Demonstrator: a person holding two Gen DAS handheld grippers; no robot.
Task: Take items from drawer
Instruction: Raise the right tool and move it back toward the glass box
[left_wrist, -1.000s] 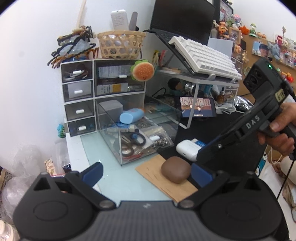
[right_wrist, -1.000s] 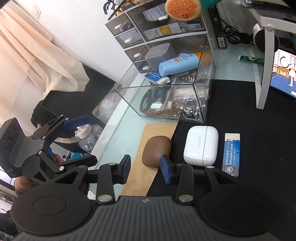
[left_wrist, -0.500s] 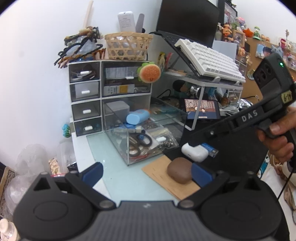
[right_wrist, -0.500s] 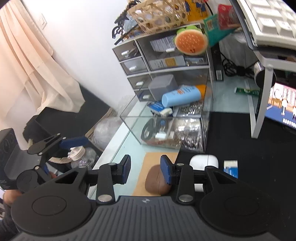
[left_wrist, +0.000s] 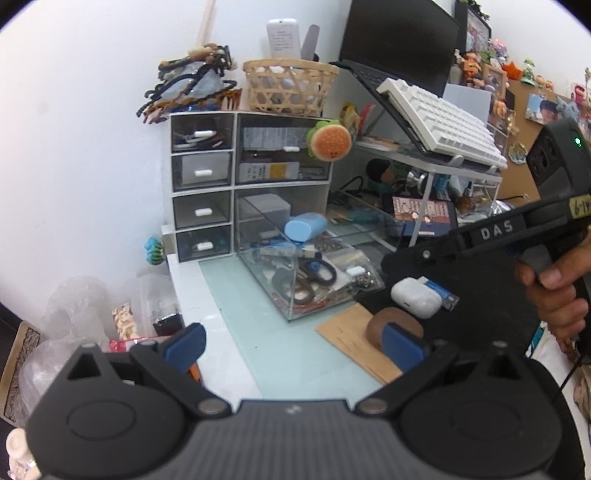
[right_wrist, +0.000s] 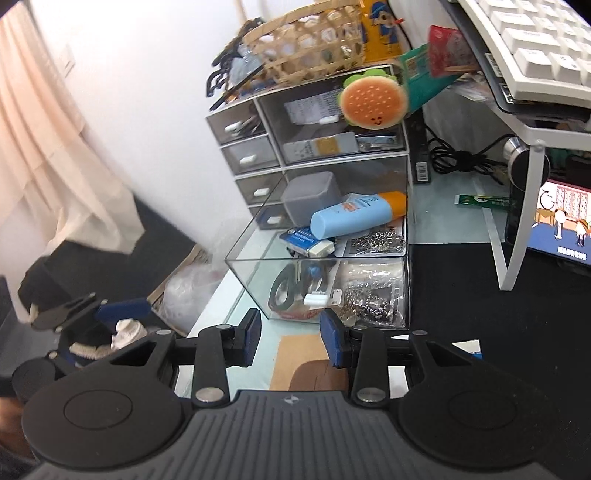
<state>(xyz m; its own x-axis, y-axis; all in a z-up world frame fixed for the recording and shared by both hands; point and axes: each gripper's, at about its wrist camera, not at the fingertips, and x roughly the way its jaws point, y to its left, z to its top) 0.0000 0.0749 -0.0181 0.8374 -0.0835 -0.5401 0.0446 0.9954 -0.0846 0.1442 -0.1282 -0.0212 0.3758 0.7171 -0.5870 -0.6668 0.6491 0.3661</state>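
A clear drawer (left_wrist: 266, 280) (right_wrist: 251, 275) stands pulled out of the desk organiser. In it lie a blue tube (left_wrist: 304, 227) (right_wrist: 354, 218), a grey box (left_wrist: 266, 206) (right_wrist: 310, 192), black scissors (left_wrist: 314, 271) (right_wrist: 295, 284) and bags of small metal parts (right_wrist: 373, 299). On the desk in front rest a brown case (left_wrist: 384, 321) (right_wrist: 317, 373), a white earbud case (left_wrist: 415, 297) and a blue eraser (left_wrist: 443, 291). My right gripper (right_wrist: 291, 338) is open and empty just before the drawer's front wall. My left gripper (left_wrist: 293, 347) is open and empty, further back over the desk edge.
The organiser (left_wrist: 203, 184) carries a wicker basket (left_wrist: 290, 86) and a burger toy (left_wrist: 330, 140). A white keyboard (left_wrist: 443, 122) sits on a stand over a tablet (left_wrist: 421, 214). Plastic bags (left_wrist: 74, 306) crowd the floor left of the desk. A hand (left_wrist: 554, 295) holds the right gripper's body (left_wrist: 495, 230).
The right gripper has tipped upward: the cases slid to the bottom of its view and the drawer now sits above its fingers. The left gripper drew back slightly. Both stay open.
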